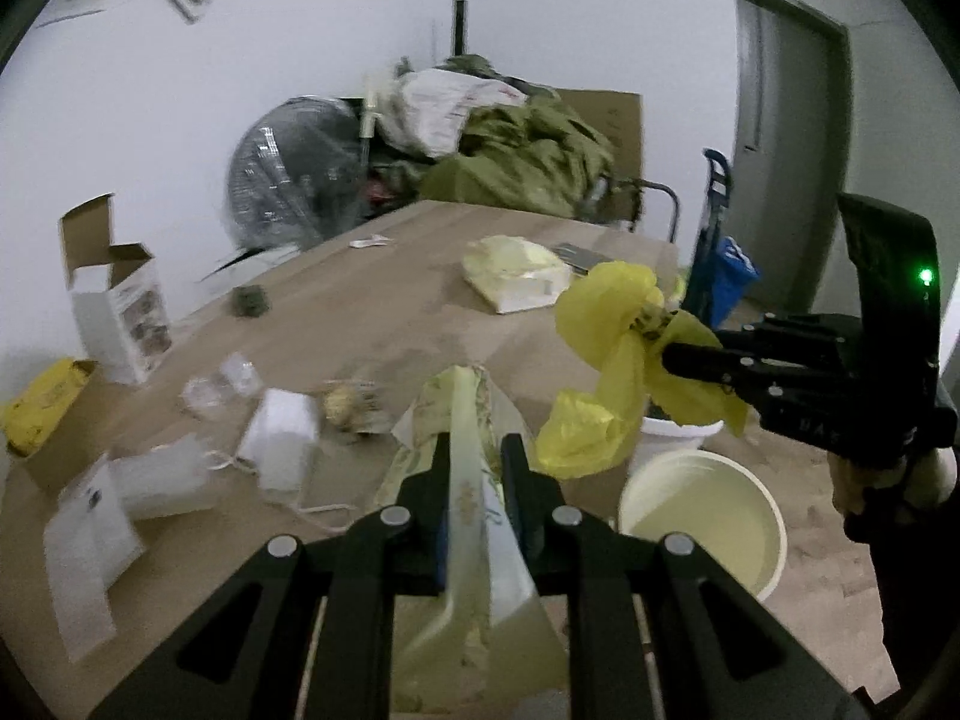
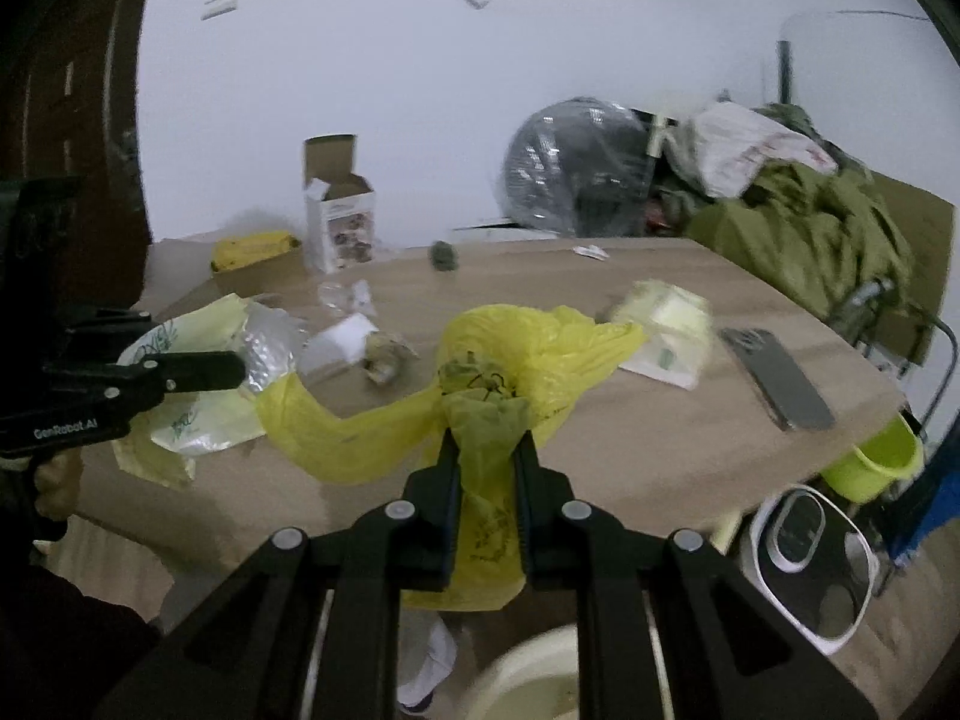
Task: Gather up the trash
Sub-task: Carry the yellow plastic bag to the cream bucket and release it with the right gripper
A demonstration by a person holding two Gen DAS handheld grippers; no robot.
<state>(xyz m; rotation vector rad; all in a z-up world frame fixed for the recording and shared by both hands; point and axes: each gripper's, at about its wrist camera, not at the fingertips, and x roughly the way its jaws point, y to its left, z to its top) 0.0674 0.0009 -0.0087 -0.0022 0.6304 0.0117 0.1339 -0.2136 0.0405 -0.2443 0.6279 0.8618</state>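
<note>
Trash is in both tools and strewn over the surface (image 1: 372,276).

Left wrist view: left tool (image 1: 474,468) clamped on a flat pale wrapper (image 1: 474,420) with green print, standing up between the fingers. Right tool (image 1: 672,354) comes in from the right, pinching a yellow bag (image 1: 606,324) by its gathered neck; the bag hangs above a pale bucket (image 1: 702,516) on the floor. More scraps on the surface: white bits, an open carton (image 1: 114,306).

Right wrist view: right tool (image 2: 487,450) closed on the yellow bag (image 2: 528,348) at the bunched neck, the rest trailing left. Left tool (image 2: 234,369) holds the wrapper (image 2: 198,414) over the surface edge. Phone (image 2: 777,378) lies right, likely not trash.

Judgement: both pieces light, soft, crinkly film; limp, may slip or snag. Grip at a bunched fold, not a single layer
</note>
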